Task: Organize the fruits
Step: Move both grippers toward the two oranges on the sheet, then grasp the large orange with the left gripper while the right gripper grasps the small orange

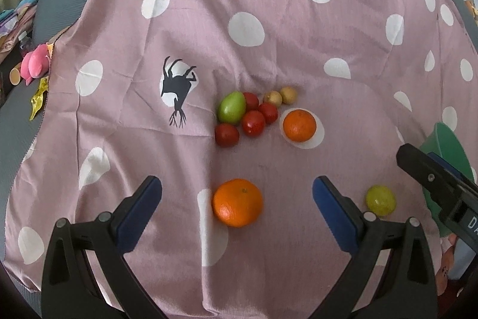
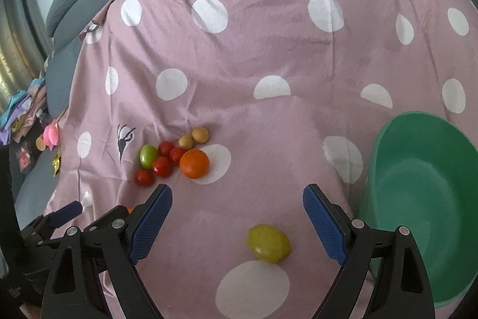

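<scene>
The left gripper (image 1: 237,193) is spread wide, level over the sheet (image 1: 269,5), an orange (image 1: 237,202) between its fingers untouched. The right gripper (image 2: 237,205), also spread, brackets a lemon (image 2: 268,242). The bowl (image 2: 424,199) sits right of the lemon.

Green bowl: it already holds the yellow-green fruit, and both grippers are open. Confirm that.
Not quite. The green bowl is empty in the right wrist view; the yellow-green fruit lies on the cloth between the right gripper's open jaws. The left gripper is open too.
</scene>
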Tool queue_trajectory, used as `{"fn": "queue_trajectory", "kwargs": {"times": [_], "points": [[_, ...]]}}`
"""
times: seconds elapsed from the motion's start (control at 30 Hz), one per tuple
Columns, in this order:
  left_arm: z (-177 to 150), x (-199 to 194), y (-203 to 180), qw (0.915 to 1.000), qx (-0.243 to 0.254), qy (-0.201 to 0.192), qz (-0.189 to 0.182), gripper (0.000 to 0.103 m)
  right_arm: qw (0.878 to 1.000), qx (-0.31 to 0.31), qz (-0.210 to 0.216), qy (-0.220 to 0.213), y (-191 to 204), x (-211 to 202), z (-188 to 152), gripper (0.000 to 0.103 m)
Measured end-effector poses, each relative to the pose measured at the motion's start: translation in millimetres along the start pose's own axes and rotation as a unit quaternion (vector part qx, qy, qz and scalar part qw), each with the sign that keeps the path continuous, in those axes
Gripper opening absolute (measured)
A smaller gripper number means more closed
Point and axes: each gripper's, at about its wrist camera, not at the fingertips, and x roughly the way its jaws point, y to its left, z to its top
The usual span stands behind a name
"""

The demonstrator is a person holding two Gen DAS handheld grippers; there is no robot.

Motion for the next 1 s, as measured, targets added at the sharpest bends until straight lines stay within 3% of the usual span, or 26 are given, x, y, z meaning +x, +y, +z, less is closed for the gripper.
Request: {"fn": "queue_trajectory", "kwargs": {"times": [0.63,0.73,0.87,1.0], "points": [[-4.7,7.3,6.4,0.9983,-0.025,0.047,-0.022,0.095,0.999,-0.021,-0.002,0.034,12.0,18.7,-2.0,0.09],[-4.0,7.2,8.7,0.9974,-0.035,0.054,-0.033,0.092,0.999,-0.016,0.002,0.036,11.2,20.4,-1.3,0.09],[-4.1,7.7,10.3,0.9957,-0.045,0.065,-0.048,0.079,0.999,-0.014,0.01,0.037,12.1,22.7,-0.4,0.09],[-4.6,7.6,9.6,0.9948,-0.046,0.071,-0.057,0.077,0.998,-0.013,0.027,0.047,15.3,28.1,5.1,0.085]]}}
